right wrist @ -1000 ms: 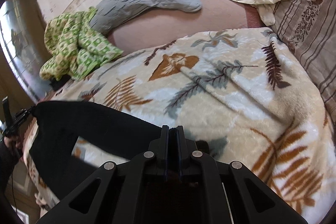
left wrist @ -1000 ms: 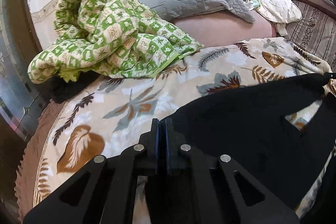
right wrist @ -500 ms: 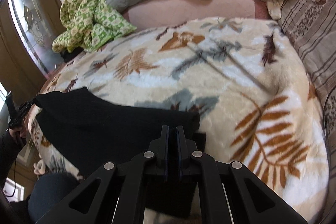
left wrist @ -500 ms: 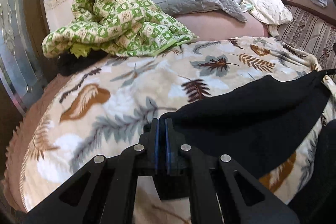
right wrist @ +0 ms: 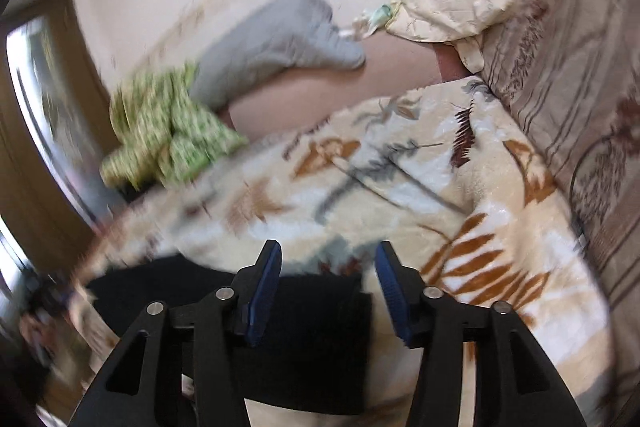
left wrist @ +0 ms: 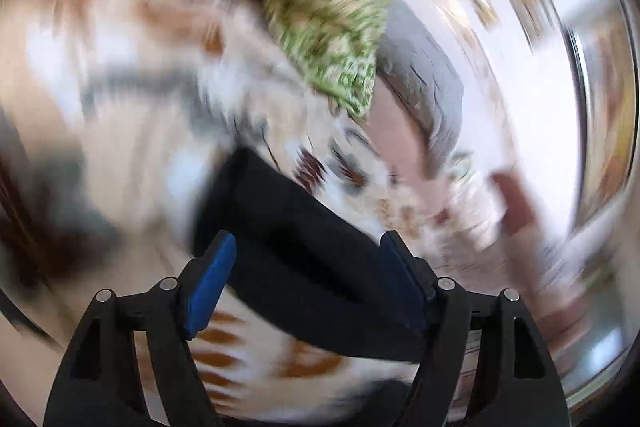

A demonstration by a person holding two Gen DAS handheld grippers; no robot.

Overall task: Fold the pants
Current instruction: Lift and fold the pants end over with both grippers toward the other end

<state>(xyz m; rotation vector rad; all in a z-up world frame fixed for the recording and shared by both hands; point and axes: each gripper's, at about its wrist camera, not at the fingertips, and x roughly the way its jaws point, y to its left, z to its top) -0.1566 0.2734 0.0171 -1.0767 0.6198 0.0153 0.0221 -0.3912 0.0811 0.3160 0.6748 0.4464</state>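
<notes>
Both grippers hang over the bed with their blue-padded fingers spread wide, gripping nothing. Black pants (right wrist: 280,339) lie flat on the leaf-print blanket (right wrist: 400,179), right under the right gripper (right wrist: 327,291). From the left gripper (left wrist: 306,283) the same dark cloth runs between and beyond the parted fingers (that view is badly smeared). A green checked quilt (right wrist: 168,135) sits bunched near a grey pillow (right wrist: 272,43) at the far edge, well apart from the pants.

Black pants (right wrist: 304,331), flat and folded on the leaf-print blanket (right wrist: 400,187), edges blurred.
</notes>
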